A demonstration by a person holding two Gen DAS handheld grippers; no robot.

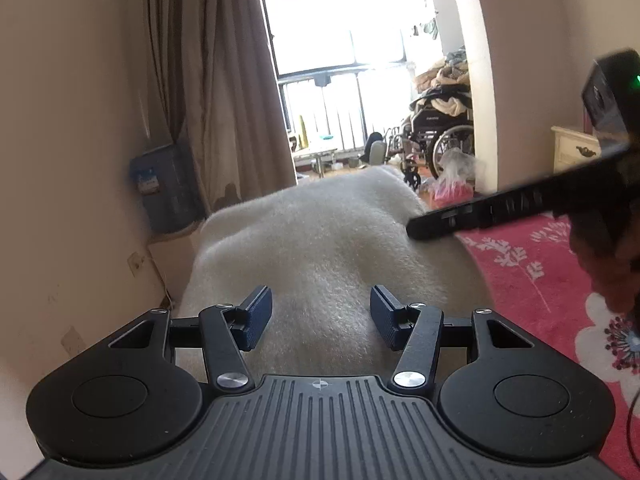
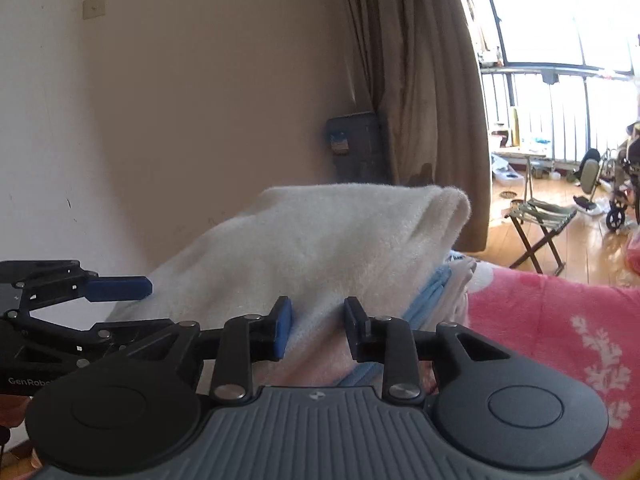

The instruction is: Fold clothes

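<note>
Right tongs (image 1: 424, 230) blurred, perhaps edge-cropped

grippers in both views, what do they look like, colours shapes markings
The left gripper and right gripper look alike: black linkage arms with silver pivot screws, two round black discs, a ribbed grey centre plate with a small crosshair mark, and blue textured pads on the fingers. The left one carries white "GenRobo" lettering in the right wrist view. A thin dark cable runs at the left view's edge.
</note>
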